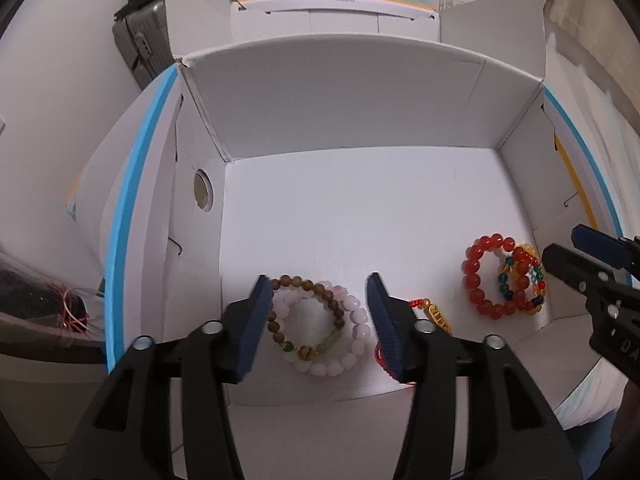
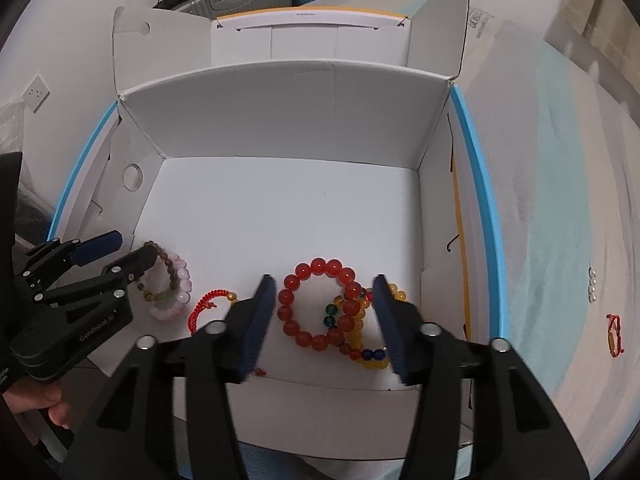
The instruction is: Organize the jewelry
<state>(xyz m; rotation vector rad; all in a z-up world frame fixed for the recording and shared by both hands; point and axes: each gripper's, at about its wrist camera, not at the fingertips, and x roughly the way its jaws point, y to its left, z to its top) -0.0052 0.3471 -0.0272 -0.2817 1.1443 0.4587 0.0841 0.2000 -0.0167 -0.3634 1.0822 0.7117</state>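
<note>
While both point steeply down into the white box (image 2: 288,120), the left gripper (image 1: 318,316) stands open over pink and brown bracelets (image 1: 320,326), the right gripper (image 2: 326,320) open over red and amber bracelets (image 2: 320,308) lying on its floor.

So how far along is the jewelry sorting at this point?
Mostly done: the pink and brown bracelets, the red cord charm and the red and amber bracelets lie in the white box. Both the left gripper and right gripper are open, holding nothing. Left: a red cord bracelet outside on the bedding.
</note>
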